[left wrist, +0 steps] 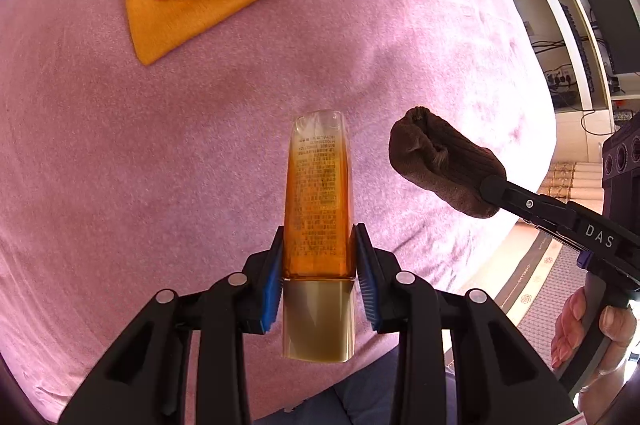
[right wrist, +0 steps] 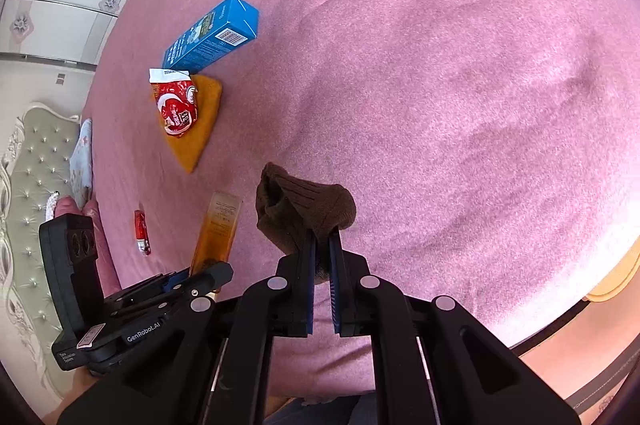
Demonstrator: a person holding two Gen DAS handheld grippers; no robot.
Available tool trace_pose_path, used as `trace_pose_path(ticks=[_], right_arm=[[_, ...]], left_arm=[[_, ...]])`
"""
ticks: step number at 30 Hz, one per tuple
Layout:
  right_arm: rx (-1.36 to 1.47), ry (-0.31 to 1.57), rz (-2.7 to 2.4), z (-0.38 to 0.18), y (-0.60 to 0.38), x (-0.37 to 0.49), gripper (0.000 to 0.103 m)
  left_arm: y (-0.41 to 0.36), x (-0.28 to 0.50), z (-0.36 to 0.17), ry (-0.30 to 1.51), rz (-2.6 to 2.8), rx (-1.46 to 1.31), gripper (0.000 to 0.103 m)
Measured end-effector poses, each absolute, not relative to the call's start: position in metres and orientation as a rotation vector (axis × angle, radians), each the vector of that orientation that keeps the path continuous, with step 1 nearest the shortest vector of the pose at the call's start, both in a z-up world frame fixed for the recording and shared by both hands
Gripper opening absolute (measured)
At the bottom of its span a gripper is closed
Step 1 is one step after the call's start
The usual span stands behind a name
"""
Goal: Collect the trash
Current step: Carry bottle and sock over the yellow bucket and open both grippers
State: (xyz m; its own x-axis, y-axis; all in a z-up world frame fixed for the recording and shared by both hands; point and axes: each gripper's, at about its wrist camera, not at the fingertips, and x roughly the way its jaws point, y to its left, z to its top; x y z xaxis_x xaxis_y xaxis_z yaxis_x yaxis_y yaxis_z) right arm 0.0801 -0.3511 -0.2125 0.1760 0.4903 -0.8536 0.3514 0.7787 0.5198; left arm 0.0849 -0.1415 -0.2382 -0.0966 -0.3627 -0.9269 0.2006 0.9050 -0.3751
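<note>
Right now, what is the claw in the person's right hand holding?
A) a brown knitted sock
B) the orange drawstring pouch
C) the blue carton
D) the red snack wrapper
A: the right claw is pinched shut on the brown knitted sock, lifted above the pink blanket, while the left claw grips an amber tube.

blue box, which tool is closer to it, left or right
Left, slightly. The blue box lies far up the pink bedspread; the left tool sits on its side, the right tool farther across.
</note>
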Motion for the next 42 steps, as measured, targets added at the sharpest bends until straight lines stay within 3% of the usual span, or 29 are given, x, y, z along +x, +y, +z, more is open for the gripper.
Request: trace_pose_path(ticks=[15,35,42], right_arm=[[0.827,1.331,0.004,-0.184,-0.459,0.008,0.007],[0.980,1.246,-0.283,-0.192,-0.698,-0.127,0.007],[1.073,1.233,-0.386,-0.211,-0.742,-0.175,0.007]], left_arm=[[-0.257,0.078,-0.194,1.600,-0.656,-0.009,0.033],[-0.566,0.003,-0.205,1.655,-0.932,0.201,0.033],[-0.628,-0.030,-0.218,1.677,-0.998,0.317,0.033]])
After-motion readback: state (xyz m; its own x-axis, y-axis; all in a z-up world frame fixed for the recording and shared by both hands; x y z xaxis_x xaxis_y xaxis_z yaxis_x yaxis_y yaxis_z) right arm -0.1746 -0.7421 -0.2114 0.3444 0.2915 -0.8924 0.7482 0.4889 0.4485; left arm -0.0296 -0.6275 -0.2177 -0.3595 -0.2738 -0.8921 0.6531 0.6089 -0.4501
